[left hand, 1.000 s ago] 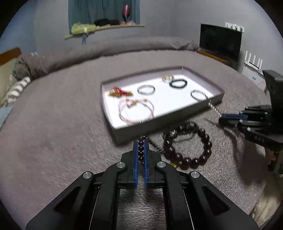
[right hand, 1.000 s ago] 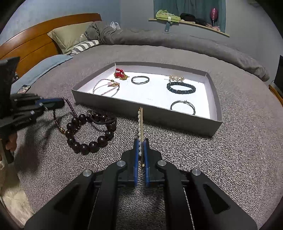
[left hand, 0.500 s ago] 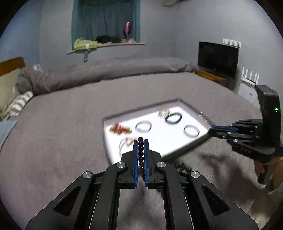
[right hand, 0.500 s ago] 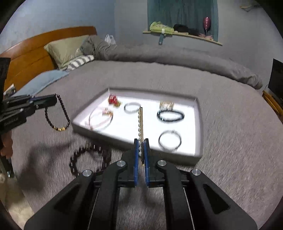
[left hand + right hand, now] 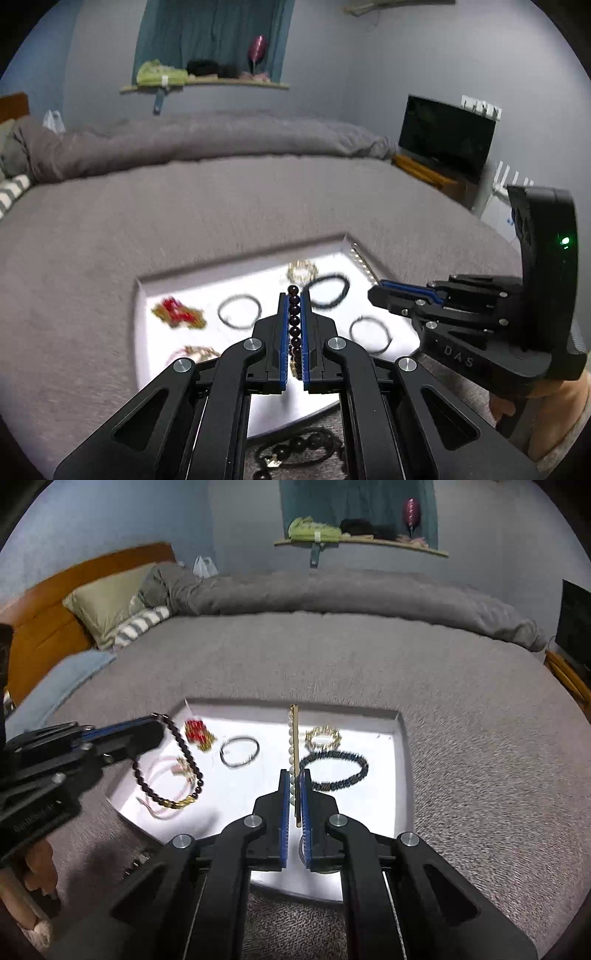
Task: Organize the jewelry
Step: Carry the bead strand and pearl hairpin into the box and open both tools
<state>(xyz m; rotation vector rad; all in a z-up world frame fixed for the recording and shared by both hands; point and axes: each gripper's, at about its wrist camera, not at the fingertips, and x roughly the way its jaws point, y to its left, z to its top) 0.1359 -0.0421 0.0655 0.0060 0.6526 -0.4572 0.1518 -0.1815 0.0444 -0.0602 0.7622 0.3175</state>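
A white-floored grey tray (image 5: 255, 413) (image 5: 404, 738) lies on the bed. My left gripper (image 5: 294, 295) is shut on a dark bead bracelet (image 5: 294, 317), which hangs over the tray's left part in the right wrist view (image 5: 184, 753). My right gripper (image 5: 294, 775) is shut on a pearl and gold hair clip (image 5: 293, 738), held above the tray's middle; it also shows in the left wrist view (image 5: 373, 291). In the tray lie a red charm (image 5: 197, 733), a thin dark ring bracelet (image 5: 239, 751), a gold bracelet (image 5: 323, 736), a black beaded bracelet (image 5: 334, 770) and a pink cord bracelet (image 5: 166, 775).
A large dark wooden bead bracelet (image 5: 295, 448) lies on the grey blanket (image 5: 480, 757) in front of the tray. Pillows (image 5: 107, 602) and a wooden headboard (image 5: 37, 635) stand at the left, a TV (image 5: 447, 134) on a stand at the right.
Both grippers have risen and moved forward over the tray with their loads. The dark bead bracelet has come off the blanket and now hangs over the tray.
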